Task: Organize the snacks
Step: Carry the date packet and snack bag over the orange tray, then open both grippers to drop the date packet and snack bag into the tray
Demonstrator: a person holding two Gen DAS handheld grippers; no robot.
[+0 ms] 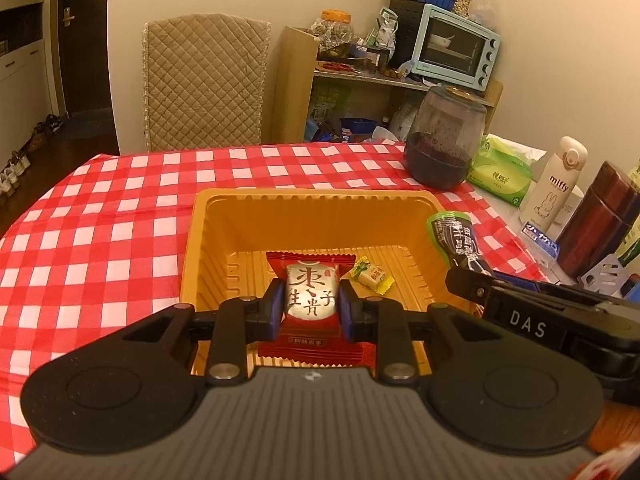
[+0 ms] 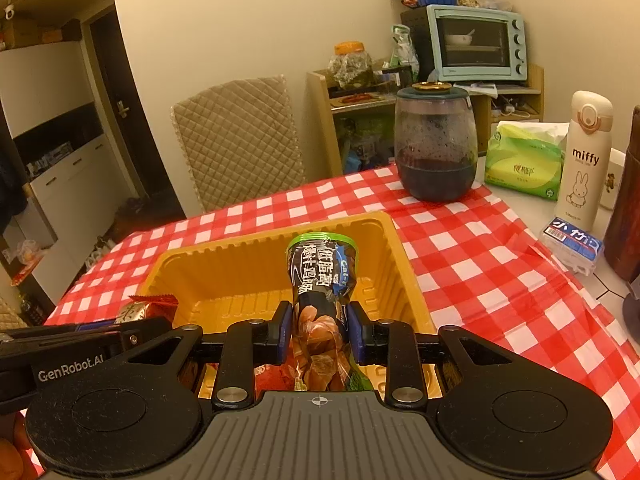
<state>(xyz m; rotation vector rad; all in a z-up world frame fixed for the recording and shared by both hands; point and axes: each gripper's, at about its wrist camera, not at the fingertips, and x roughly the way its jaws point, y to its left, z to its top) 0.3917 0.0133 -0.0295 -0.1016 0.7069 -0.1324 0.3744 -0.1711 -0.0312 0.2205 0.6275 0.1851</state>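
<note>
drop-off step, by my read: left gripper [image 1: 311,300] clenched on red date packet [image 1: 310,296], right gripper [image 2: 319,326] on dark snack pouch [image 2: 320,276], both over yellow tray [image 1: 308,208] mid-surface; next, release inside, clear of small candy [image 1: 372,275].

Glossy ribbed plastic tray [image 1: 208,240], shiny foil snack pkts [image 1: 310,296], smooth checked tablecloth [image 1: 120,208].

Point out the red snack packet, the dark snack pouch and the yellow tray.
red snack packet [image 1: 310,294], left wrist view, on its silver label.
dark snack pouch [image 2: 320,276], right wrist view, on its printed front.
yellow tray [image 1: 308,196], left wrist view, on its far rim.
</note>
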